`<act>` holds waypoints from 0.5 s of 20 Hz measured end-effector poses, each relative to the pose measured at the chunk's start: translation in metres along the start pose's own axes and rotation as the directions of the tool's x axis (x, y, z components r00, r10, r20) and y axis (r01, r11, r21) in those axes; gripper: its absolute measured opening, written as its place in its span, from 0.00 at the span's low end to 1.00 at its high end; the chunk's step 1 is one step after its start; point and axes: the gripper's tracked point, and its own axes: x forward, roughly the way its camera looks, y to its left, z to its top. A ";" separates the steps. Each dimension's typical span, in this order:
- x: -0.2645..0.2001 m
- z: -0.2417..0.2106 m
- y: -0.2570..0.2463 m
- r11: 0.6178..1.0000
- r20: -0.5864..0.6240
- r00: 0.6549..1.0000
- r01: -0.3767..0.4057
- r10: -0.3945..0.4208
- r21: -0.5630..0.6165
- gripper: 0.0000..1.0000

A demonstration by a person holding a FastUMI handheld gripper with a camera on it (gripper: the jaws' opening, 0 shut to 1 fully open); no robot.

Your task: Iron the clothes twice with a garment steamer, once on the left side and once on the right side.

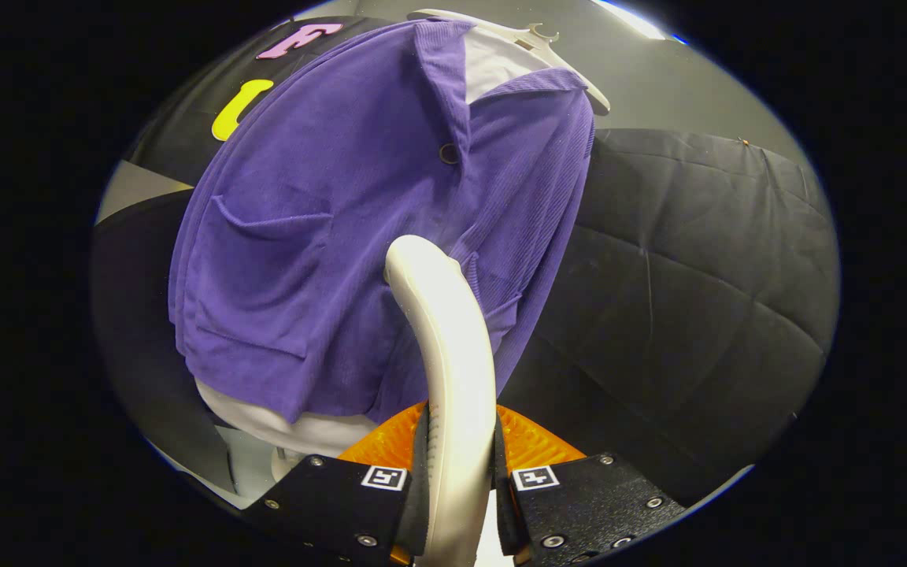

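A purple corduroy shirt [320,236] hangs on a white hanger [536,39] over a white undershirt [493,59], just beyond the fingers. My gripper [460,480] is shut on the white handle of the garment steamer [449,354], both fingers pressing its sides. The steamer curves up and forward, and its head meets the shirt's front near the button placket, low on the right side. The steamer's face is hidden against the cloth. An orange ribbed part [536,441] of the steamer shows behind the handle, between the fingers.
Black quilted cloth [697,276] forms the booth wall to the right of the shirt and behind it. A white form [280,425] pokes out under the shirt's hem. A grey ceiling with a light strip [634,20] lies above.
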 end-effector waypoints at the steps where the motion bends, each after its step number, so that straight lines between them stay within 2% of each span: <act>1: 0.000 -0.005 0.006 1.000 -0.014 1.000 -0.014 0.014 0.002 0.34; 10: -0.022 -0.031 0.040 0.984 -0.040 0.989 -0.139 0.144 0.109 0.34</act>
